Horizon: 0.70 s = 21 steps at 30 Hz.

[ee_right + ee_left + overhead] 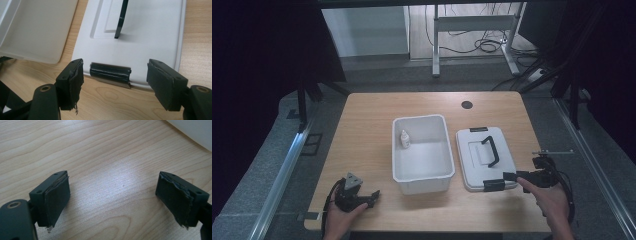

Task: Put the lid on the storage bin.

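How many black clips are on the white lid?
2. One black clip sits on the far edge of the lid; the other black clip is on the near edge, in front of the right gripper.

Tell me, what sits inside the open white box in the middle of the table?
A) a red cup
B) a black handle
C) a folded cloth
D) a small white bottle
D: a small white bottle stands at the left wall inside the white box.
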Available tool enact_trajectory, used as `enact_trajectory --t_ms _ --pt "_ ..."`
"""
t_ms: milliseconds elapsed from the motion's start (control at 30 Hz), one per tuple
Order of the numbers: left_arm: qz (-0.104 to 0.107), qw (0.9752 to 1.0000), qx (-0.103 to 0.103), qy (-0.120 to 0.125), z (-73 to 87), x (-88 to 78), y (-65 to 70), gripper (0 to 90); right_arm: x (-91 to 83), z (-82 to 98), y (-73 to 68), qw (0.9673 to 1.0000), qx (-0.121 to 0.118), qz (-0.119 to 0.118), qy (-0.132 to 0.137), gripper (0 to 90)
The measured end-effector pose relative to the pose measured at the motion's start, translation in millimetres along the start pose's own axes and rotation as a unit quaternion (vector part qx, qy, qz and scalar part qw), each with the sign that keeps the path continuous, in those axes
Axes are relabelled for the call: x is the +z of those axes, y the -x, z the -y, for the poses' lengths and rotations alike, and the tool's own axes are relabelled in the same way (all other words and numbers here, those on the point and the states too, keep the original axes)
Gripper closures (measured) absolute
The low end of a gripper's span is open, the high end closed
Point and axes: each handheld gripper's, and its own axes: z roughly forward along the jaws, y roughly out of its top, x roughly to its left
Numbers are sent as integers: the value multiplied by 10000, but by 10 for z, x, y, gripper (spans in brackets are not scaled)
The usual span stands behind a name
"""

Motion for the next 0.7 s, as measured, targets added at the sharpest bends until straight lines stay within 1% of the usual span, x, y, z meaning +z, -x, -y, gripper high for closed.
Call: enact_trajectory --t_ms 33,100,133,233,267,300,433,467,500,533,600,700 --pt "12 10000 2 -5 0 -1 -1 121 -15 -24 -5 10000 43 -18 -26 309" --pt "19 10000 13 -5 0 -2 -3 121 -22 -37 -9 10000 55 -35 -29 311" --pt "20 10000 16 -1 1 -2 -4 121 -28 -69 -35 9999 94 -73 -53 312" --pt "33 10000 22 0 2 -2 -6 121 -23 -149 -120 9999 78 -53 -117 317" --pt "33 10000 22 0 2 -2 -6 121 -23 -149 -120 9999 78 -53 -117 317" --pt "29 10000 26 1 3 -3 -6 121 -4 -220 -182 9997 78 -41 -220 323" --pt "34 10000 27 4 5 -3 -6 121 23 -392 -293 9988 71 67 -473 341" --pt "32 10000 26 5 5 -3 -6 121 23 -392 -293 9988 71 67 -473 341" --pt "33 10000 25 6 5 -3 -6 121 28 -437 -314 9986 54 84 -516 342" --pt "32 10000 25 7 5 -3 -5 121 36 -525 -350 9982 56 95 -583 348" --pt "31 10000 28 3 5 -3 -6 121 54 -604 -374 9977 80 81 -664 358" --pt "31 10000 27 4 5 -3 -6 121 95 -708 -401 9967 101 151 -791 363"
